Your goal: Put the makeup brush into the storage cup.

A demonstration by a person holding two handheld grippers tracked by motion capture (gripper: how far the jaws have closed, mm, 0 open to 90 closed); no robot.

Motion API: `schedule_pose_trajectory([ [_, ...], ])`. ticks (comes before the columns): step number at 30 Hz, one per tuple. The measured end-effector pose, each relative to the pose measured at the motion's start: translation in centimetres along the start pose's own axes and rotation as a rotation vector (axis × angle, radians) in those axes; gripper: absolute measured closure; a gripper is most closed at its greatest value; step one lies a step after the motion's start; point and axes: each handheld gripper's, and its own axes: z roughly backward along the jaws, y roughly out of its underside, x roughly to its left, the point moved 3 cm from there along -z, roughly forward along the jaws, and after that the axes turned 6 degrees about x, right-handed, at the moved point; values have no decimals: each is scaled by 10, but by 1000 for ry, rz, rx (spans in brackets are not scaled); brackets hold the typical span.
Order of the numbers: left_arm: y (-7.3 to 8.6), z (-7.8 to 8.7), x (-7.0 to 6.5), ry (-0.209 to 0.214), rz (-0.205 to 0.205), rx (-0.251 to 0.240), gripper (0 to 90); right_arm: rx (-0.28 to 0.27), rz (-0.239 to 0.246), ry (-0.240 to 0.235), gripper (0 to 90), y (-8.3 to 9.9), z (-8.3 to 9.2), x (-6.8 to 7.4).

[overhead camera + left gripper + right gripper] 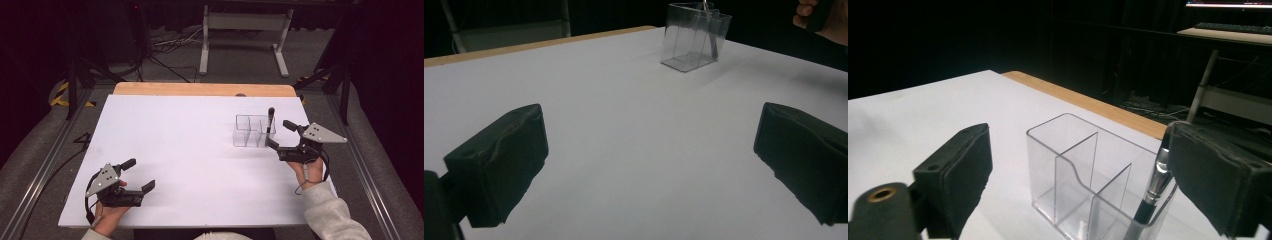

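Above white table (190, 150), right gripper (280, 134) fingers spread beside organizer (252, 131).

Organizer (252, 131) stands on table (175, 150), right of centre; brush (270, 119) upright in its right-hand compartment, nearest right gripper (280, 134).

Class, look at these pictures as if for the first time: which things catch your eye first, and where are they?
A clear plastic organizer stands toward the right of the white table, with a brush leaning in its near-right compartment, handle down. The right tool sits open just beside it, gripping nothing. The left tool, also open, rests at the table's near-left corner.
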Motion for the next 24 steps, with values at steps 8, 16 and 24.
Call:
schedule_pose_trajectory([
  [8, -2, 0, -1, 4, -8, -8, 16, -3, 29, -51, 45, 5, 7, 15],
  [16, -3, 3, 0, 9, -15, -8, 16, -4, 34, -89, 0, 12, 11, 28],
  [24, -4, 3, -1, 15, -19, -6, 16, -10, 34, -113, 0, 23, 10, 36],
])
